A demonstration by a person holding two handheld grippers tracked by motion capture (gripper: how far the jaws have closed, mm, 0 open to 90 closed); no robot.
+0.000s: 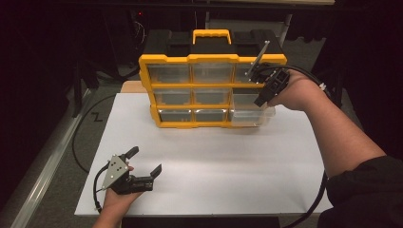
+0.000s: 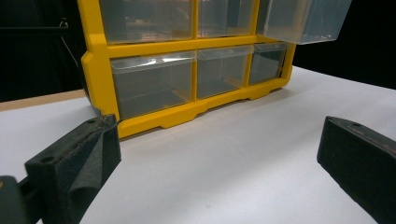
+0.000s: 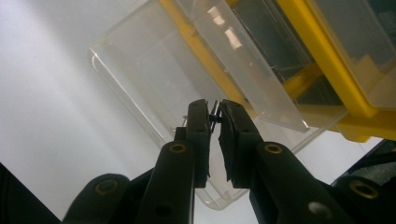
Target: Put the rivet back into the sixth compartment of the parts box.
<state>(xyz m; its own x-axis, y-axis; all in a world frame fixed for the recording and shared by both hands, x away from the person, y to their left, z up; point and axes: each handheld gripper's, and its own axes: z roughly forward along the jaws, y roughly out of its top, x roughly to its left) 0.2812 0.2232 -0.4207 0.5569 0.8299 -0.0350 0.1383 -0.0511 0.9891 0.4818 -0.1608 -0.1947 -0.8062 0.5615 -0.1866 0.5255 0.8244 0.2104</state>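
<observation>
Right gripper [image 3: 214, 119] pinched the drawer [image 3: 154, 84] rim at the organizer's [image 1: 166, 61] right end. Left gripper [image 1: 142, 161] idled wide near the board's [image 1: 237, 156] front-left corner. Thin grip (slick plastic): drawer might slip out and drop.

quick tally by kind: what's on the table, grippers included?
Yellow-and-black drawer organizer: 1
Clear drawers: 9, of which 8 pushed in, 1 pulled-out drawer at middle right
Grippers: 2, the left gripper with jaws wide apart over the white table, the right gripper nearly shut at the pulled-out drawer's edge
Total: 12
</observation>
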